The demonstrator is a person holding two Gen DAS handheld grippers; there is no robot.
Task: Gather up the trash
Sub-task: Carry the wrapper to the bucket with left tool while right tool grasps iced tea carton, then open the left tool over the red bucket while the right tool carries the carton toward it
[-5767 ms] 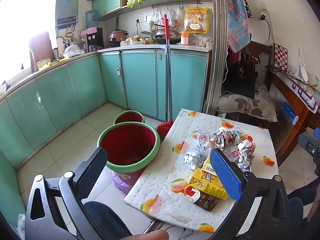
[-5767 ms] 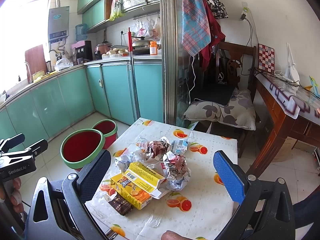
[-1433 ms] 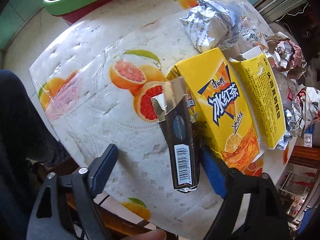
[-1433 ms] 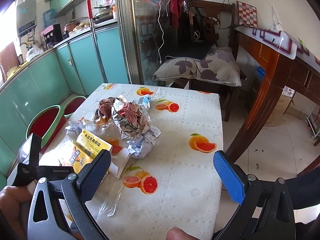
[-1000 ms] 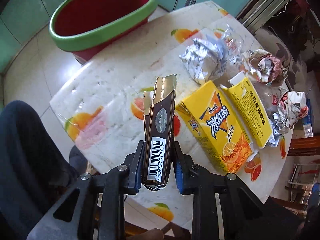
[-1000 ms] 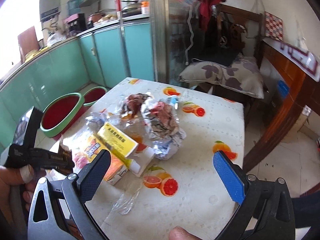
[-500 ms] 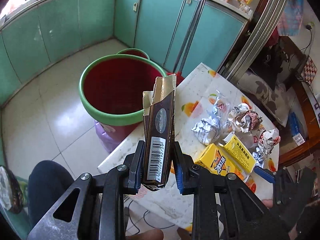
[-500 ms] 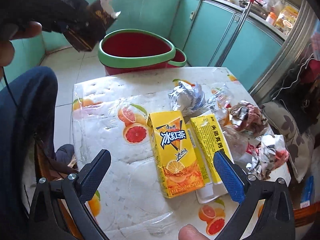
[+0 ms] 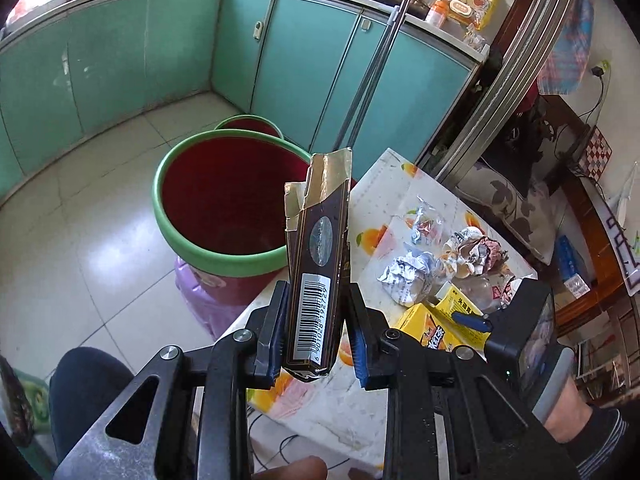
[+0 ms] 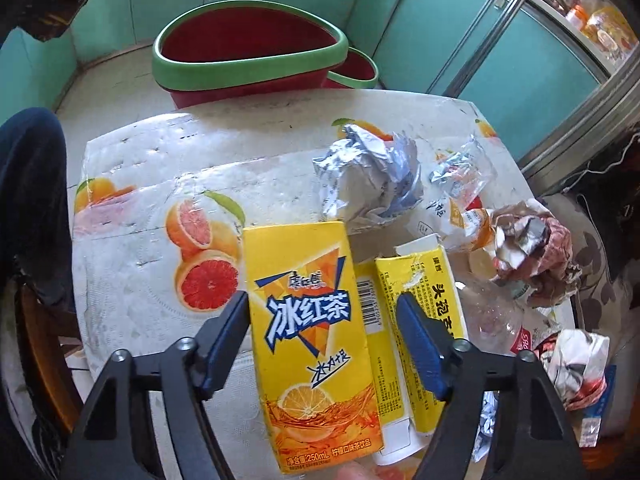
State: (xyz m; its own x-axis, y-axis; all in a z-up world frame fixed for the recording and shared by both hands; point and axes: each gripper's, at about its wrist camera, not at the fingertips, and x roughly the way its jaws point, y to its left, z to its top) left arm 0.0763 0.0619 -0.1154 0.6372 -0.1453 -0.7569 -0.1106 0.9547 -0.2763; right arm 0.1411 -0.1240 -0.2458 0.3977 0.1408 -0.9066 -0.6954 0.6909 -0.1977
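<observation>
Step in hand, disposal: your left gripper (image 9: 316, 340) jaws clamp the dark cigarette pack (image 9: 318, 268) short of the red bin (image 9: 224, 204); your right gripper (image 10: 324, 338) jaws, just narrowing, straddle the counter's yellow tea carton (image 10: 312, 320)—next, carry over and release.

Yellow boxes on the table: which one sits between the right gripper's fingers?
The iced tea carton with the big blue-and-white lettering and a lemon slice. The plainer yellow box lies beside it, torn open at its top, outside the right gripper.
</observation>
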